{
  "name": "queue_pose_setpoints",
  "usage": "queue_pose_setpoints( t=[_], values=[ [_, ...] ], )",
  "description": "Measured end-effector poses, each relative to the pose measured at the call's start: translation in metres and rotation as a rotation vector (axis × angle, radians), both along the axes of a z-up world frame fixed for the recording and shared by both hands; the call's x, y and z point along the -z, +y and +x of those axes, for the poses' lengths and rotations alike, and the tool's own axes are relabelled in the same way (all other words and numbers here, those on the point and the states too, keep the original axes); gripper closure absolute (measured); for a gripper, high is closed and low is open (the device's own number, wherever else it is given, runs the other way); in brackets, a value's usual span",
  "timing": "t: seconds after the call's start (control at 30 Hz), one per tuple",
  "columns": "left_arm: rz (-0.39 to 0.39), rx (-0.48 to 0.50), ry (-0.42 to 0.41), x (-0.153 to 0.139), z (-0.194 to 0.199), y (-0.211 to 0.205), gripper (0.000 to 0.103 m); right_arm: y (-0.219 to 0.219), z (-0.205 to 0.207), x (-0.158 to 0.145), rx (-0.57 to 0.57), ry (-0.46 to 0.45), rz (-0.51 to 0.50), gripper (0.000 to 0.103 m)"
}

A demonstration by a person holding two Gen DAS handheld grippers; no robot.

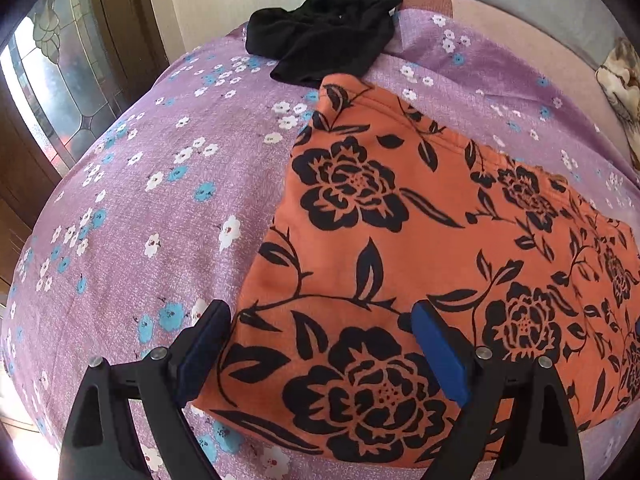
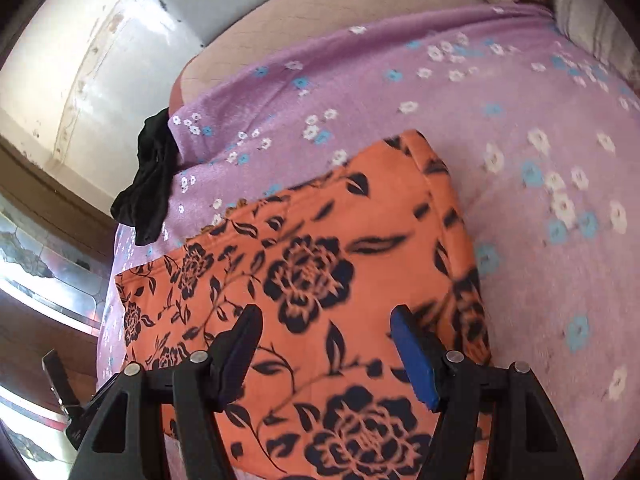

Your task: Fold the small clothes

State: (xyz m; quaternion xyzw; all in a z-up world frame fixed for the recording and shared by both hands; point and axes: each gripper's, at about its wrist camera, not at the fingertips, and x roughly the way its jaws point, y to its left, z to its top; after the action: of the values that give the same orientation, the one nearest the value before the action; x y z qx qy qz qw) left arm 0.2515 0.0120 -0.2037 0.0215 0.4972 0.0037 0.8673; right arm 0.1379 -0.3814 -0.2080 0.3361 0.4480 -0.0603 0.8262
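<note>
Orange floral garment (image 1: 400,240) lies flat on the purple flowered bedspread (image 1: 140,200), apparently folded at least once into a thick rectangle; further folds likely remain. Left gripper (image 1: 320,344) hovers over its near corner, jaws wide, nothing held. Right gripper (image 2: 326,346) likewise apart and empty. Black garment (image 1: 324,36) waits crumpled at the far edge

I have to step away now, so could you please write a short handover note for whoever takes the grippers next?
Left gripper: open, empty, over the near corner of the orange floral garment.
Right gripper: open, empty, over the same garment.
The garment lies flat on the purple bedsheet, apparently already folded at least once; a black garment sits bunched at the far edge.
Left: finish the orange one, then fold the black one.
</note>
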Motion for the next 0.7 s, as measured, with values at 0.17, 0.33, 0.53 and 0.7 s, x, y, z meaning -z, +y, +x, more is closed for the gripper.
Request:
queue_pose_setpoints(
  t=[0.17, 0.33, 0.53, 0.7],
  values=[
    [0.034, -0.019, 0.005, 0.005, -0.004, -0.004, 0.010, 0.014, 0.002, -0.002, -0.030, -0.005, -0.082, 0.035],
    [0.038, -0.008, -0.060, -0.014, -0.018, -0.010, 0.010, 0.030, -0.002, -0.020, -0.082, -0.083, -0.104, 0.035],
    [-0.034, 0.040, -0.069, -0.028, -0.031, -0.030, 0.010, 0.049, -0.010, -0.028, -0.131, -0.126, -0.086, 0.035],
    [0.024, 0.139, 0.036, 0.000, -0.035, -0.062, 0.010, 0.059, -0.007, 0.006, -0.137, 0.024, -0.113, 0.035]
  ],
)
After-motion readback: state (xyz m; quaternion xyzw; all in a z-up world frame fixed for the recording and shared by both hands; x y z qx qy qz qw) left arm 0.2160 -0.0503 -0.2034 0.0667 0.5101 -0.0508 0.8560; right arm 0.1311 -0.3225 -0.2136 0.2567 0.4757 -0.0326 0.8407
